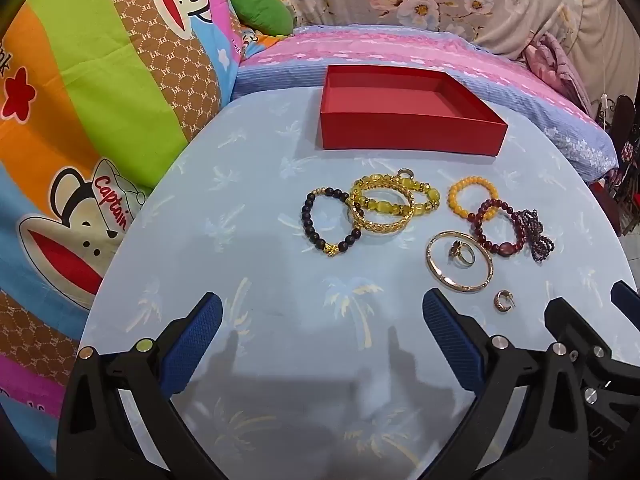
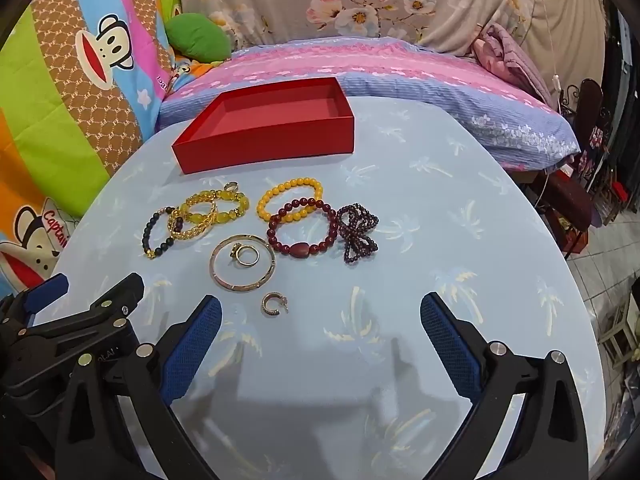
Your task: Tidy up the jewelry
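A shallow red box [image 1: 408, 136] sits empty on a pale blue table [image 1: 260, 280]. Nearer than the box lie beaded bracelets [image 1: 384, 204], bangles and rings. Left gripper [image 1: 322, 344] and right gripper [image 2: 320, 340] hover nearer still, both spread wide, grasping nothing.

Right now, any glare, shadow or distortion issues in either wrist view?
Left wrist view: strong fisheye bend with dark corner vignette; the left tool throws soft grey shadows on the table; the jewelry stays sharp, no glare. Right wrist view: same barrel warp and dark corners; the right tool casts a similar shadow; the red box is evenly lit.
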Available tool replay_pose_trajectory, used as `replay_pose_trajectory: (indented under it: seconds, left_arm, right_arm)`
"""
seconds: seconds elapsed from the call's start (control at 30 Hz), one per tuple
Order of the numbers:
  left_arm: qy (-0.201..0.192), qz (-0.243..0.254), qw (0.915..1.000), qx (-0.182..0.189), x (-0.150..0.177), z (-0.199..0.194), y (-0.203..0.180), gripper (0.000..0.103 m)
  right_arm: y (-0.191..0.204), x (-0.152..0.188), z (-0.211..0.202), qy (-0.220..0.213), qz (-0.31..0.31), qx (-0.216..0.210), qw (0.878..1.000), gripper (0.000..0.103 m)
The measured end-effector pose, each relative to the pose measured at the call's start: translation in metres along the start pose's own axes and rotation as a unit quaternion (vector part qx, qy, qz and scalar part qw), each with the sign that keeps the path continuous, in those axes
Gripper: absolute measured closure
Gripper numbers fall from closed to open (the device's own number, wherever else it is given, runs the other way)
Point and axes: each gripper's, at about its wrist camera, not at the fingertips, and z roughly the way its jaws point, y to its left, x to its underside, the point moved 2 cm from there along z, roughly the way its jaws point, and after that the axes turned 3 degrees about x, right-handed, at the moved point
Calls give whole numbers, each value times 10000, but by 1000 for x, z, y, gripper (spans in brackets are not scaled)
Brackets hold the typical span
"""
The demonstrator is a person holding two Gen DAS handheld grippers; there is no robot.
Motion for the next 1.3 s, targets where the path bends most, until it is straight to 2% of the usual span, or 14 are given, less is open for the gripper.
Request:
replay_pose_trajectory:
  seconds: [0.5, 1.3]
  left_arm:
    - [6, -51, 10000, -74, 1, -3, 8, 7]
    - [91, -97, 9999, -77, 3, 2, 10, 7]
  right_arm:
    - [8, -7, -6, -19, -79, 18, 10000, 7]
    - [9, 1, -3, -72, -109, 6, 9999, 7]
